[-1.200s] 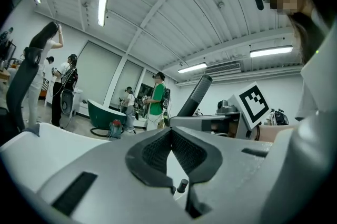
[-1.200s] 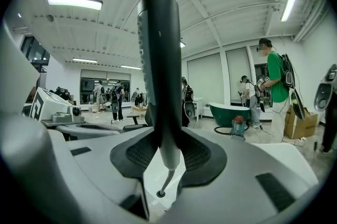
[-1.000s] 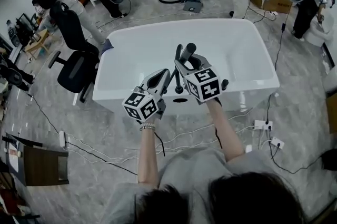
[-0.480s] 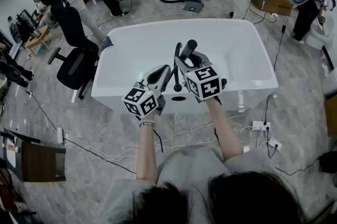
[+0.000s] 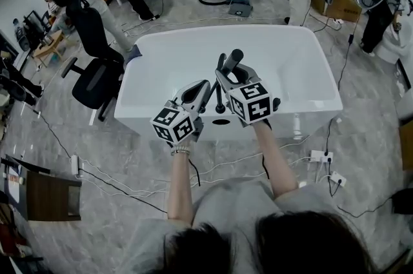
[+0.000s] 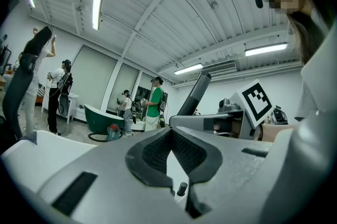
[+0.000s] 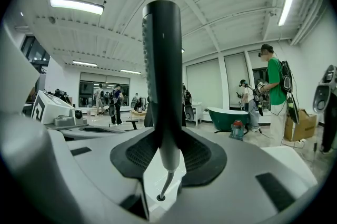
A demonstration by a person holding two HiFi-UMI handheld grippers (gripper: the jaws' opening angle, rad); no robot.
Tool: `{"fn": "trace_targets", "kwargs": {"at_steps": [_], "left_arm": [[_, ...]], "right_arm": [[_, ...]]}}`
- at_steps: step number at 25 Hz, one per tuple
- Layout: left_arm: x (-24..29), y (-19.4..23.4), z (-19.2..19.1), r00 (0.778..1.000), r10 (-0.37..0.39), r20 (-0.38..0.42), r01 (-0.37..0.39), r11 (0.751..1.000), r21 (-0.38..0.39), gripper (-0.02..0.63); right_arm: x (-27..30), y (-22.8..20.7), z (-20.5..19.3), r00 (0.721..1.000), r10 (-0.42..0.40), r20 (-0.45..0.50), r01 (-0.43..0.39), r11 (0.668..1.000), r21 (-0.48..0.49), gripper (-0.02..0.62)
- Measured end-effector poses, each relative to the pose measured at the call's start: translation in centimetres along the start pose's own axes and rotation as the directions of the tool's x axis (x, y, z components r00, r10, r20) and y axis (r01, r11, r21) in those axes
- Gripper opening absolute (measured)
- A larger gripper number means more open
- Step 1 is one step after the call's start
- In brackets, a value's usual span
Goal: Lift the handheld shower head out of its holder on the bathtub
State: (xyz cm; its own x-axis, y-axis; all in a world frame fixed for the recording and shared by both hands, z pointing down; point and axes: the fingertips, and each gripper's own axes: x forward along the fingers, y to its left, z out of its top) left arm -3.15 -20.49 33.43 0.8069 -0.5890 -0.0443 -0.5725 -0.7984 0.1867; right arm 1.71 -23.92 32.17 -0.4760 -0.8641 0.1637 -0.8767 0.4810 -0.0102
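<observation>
1. The right tongs (image 7: pixel 167 150) are clamped on the lower handle of the dark grey, cylindrical handheld shower head (image 7: pixel 160 59).
2. The grip should stay firm and the lift should go straight up. That way the thin silver hose (image 7: pixel 166 183) is likely to follow without kinking.
3. The left tongs (image 6: pixel 170 136) are closed on nothing, just left of the right tongs. They are best kept clear of the hose.
4. The shower head stands upright over the near rim of the glossy white bathtub (image 5: pixel 148 118). It appears already out of its holder.
5. The handle is matte and slim, and it tapers to a silver end.
</observation>
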Motion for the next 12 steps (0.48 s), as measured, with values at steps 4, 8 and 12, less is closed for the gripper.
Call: {"fn": "trace_targets", "kwargs": {"at_steps": [4, 8, 12], "left_arm": [[0.04, -0.12, 0.07, 1.000, -0.007, 0.000, 0.007, 1.000, 0.000, 0.005], [-0.02, -0.15, 0.14, 1.000, -0.012, 0.002, 0.012, 1.000, 0.001, 0.005], [-0.13, -0.35, 0.09, 1.000, -0.014, 0.004, 0.014, 1.000, 0.004, 0.005]], "right_arm": [[0.01, 0.11, 0.12, 1.000, 0.001, 0.002, -0.001, 1.000, 0.001, 0.132], [0.07, 0.22, 0.20, 1.000, -0.001, 0.005, 0.001, 1.000, 0.005, 0.132], [-0.15, 0.40, 0.12, 1.000, 0.000, 0.009, 0.000, 1.000, 0.005, 0.132]]}}
